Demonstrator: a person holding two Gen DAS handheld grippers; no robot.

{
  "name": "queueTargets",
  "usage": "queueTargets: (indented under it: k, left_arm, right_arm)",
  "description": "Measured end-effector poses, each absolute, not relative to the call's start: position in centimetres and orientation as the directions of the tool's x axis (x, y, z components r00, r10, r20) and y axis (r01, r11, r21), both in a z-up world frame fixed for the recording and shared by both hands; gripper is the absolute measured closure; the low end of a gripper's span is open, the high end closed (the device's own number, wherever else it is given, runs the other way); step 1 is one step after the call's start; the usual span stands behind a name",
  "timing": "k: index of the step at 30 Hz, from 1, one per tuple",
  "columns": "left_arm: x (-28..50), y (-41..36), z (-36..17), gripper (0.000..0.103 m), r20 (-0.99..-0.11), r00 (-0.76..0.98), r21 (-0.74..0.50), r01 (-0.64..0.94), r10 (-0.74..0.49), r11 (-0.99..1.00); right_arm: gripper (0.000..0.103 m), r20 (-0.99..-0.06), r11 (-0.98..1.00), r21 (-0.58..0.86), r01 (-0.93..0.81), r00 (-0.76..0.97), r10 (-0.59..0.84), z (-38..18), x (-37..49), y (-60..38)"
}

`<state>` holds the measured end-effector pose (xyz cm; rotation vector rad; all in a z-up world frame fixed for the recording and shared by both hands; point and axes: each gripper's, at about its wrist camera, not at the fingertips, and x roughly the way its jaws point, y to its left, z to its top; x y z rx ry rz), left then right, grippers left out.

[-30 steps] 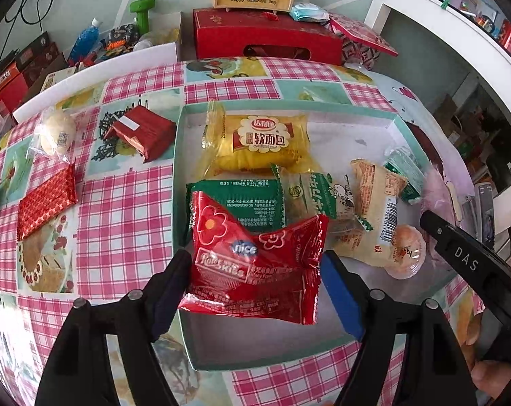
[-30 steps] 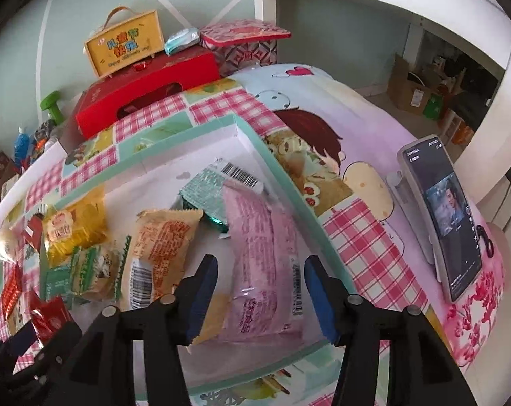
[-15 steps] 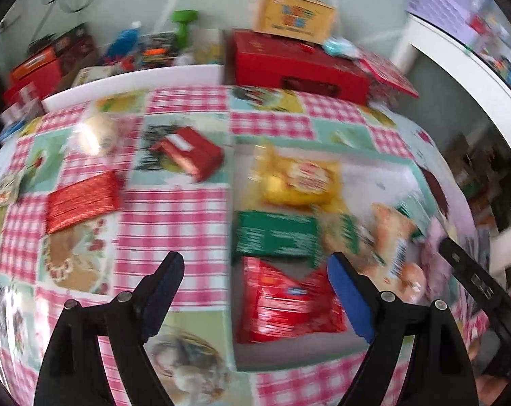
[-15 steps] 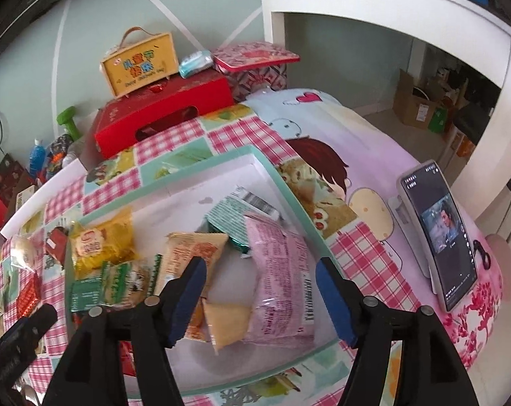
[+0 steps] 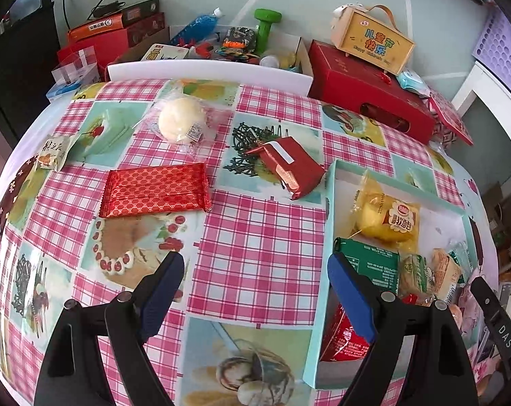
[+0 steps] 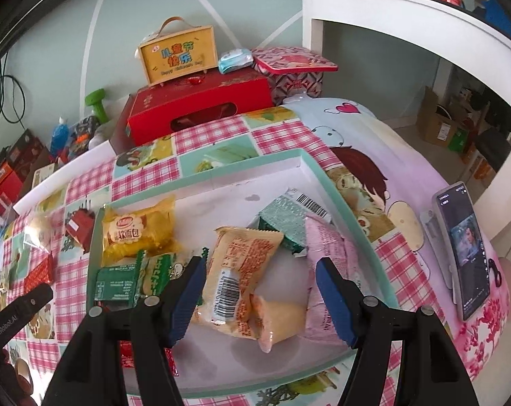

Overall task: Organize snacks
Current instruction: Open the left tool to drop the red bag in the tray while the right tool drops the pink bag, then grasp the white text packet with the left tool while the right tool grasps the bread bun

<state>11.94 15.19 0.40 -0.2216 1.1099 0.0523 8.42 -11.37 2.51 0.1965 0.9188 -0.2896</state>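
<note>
A: What is called for in the step at hand?

B: A loose snack is to be fetched from the checked tablecloth (image 5: 255,237) into the teal tray (image 5: 328,203), which lies at the right. The left gripper (image 5: 255,291) is held empty over bare cloth, its jaws wide apart. Four packets remain outside the tray: the red patterned wafer pack (image 5: 155,189) left of centre, the dark red foil packet (image 5: 289,165) just beside the tray's far-left corner, the round bun in clear wrap (image 5: 182,123) farther off, and a small pale packet (image 5: 54,149) at the far left.

A: How is it best done?

B: The wafer pack is probably best taken first, being the largest and lying flat. It should be approached across its short width and pinched at an edge, so that the foil is not crushed.

A: And the other hand?

B: The right gripper (image 6: 260,296) is held over the tray's near end with jaws apart, nothing between them; the orange-printed packet (image 6: 241,280) lies below it.

A: What cannot be made out?

B: The red packet (image 5: 343,341) in the tray's near-left corner is largely covered by the left gripper's own finger. The tray's near edge is cut off in both views. The small pale packet's print cannot be read.
</note>
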Motion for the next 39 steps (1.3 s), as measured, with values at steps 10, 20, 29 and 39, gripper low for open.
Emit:
queueTargets:
  k: [10, 20, 29, 39]
  left_arm:
    - [12.0, 14.3, 0.3, 0.0, -0.887, 0.462, -0.092, -0.144, -0.016, 0.985]
    - [12.2, 15.1, 0.1, 0.0, -0.891, 0.453, -0.105, -0.164, -0.019, 0.981]
    - [11.8, 20.3, 1.2, 0.0, -0.878, 0.47, -0.052, -0.278, 0.089, 0.959]
    - [10.7, 27.6, 0.3, 0.0, -0.893, 0.429, -0.068, -0.424, 0.134, 0.903]
  right_arm:
    - [0.0, -0.811, 0.95, 0.016, 0.31, 0.561, -0.17, 1.9, 8.9, -10.9]
    - [0.0, -0.791, 0.957, 0.022, 0.289, 0.59, -0.16, 2.6, 8.9, -10.1]
    - [0.0, -0.78, 0.989, 0.076, 0.13, 0.625, -0.023, 3.0, 9.7, -4.3]
    - [0.0, -0.796, 0.994, 0.084, -0.067, 0.596, 0.107, 1.3, 10.5, 3.3]
